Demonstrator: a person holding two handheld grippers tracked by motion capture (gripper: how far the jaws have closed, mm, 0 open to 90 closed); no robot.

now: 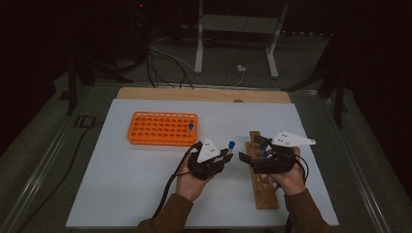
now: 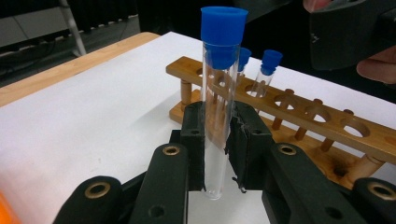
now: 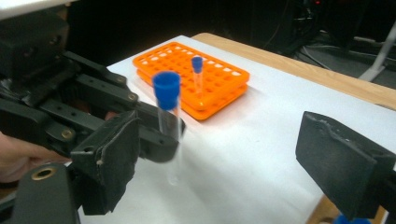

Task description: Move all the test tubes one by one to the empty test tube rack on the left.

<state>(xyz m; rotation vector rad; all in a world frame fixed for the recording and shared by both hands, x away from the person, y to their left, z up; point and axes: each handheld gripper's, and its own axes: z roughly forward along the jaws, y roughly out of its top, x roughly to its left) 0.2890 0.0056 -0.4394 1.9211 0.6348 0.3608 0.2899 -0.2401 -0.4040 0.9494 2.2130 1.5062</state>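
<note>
My left gripper squeezes its fingers on a blue-capped tube – upright, just left of the wooden rack – my right gripper has fingers wide apart

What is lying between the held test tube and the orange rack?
Nothing: in the right gripper view, bare white table cover separates the test tube, held by the left gripper, from the orange rack.

The high view looks forward and down from above the person's side, taking in the whole white surface from afar. Each claw view rides close along its own jaws, low over the surface. The left claw view faces the wooden rack ahead; the right claw view faces the orange rack beyond it. All three share the capped tube.
</note>
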